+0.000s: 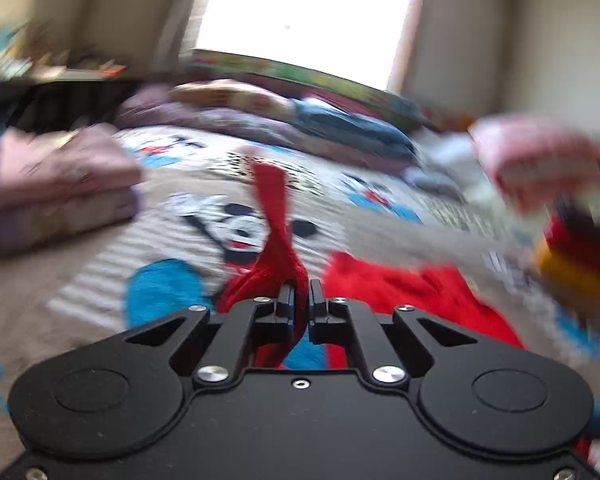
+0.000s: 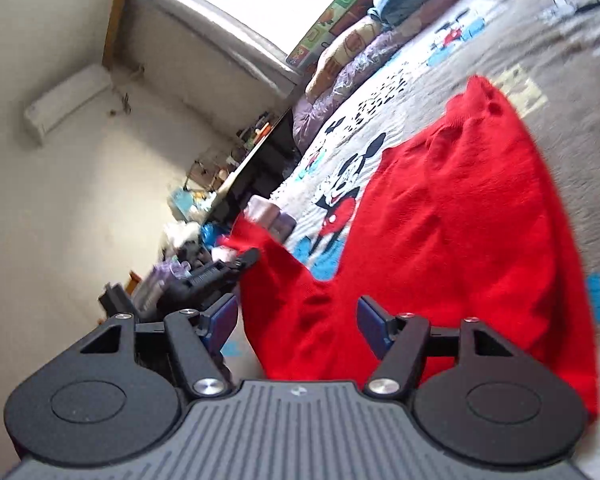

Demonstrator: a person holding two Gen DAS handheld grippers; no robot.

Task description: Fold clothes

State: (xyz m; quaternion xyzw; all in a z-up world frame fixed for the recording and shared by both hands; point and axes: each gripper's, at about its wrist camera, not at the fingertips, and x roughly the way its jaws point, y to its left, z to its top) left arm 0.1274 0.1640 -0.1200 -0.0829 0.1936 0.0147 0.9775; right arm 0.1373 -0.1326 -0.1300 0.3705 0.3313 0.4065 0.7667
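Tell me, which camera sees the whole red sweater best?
The right wrist view: the red sweater spreads wide and sharp across the cartoon mouse bedspread. The left wrist view is blurry and shows only a twisted strip pinched in the left gripper, plus a patch lying beyond.

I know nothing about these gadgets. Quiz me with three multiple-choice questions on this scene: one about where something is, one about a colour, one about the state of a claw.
1. Where does the garment lie?
A. on a cartoon-print bedspread
B. on a bare floor
C. in a basket

2. What colour is the garment?
A. green
B. red
C. white

3. How is the right claw?
A. shut on a sock
B. shut on a pillow
C. open, holding nothing

Answers:
1 A: the red sweater spreads over the cartoon-print bedspread.
2 B: its knit is plainly red in both views.
3 C: the right claw has its jaws wide apart over the fabric, while the left claw pinches a red strip.
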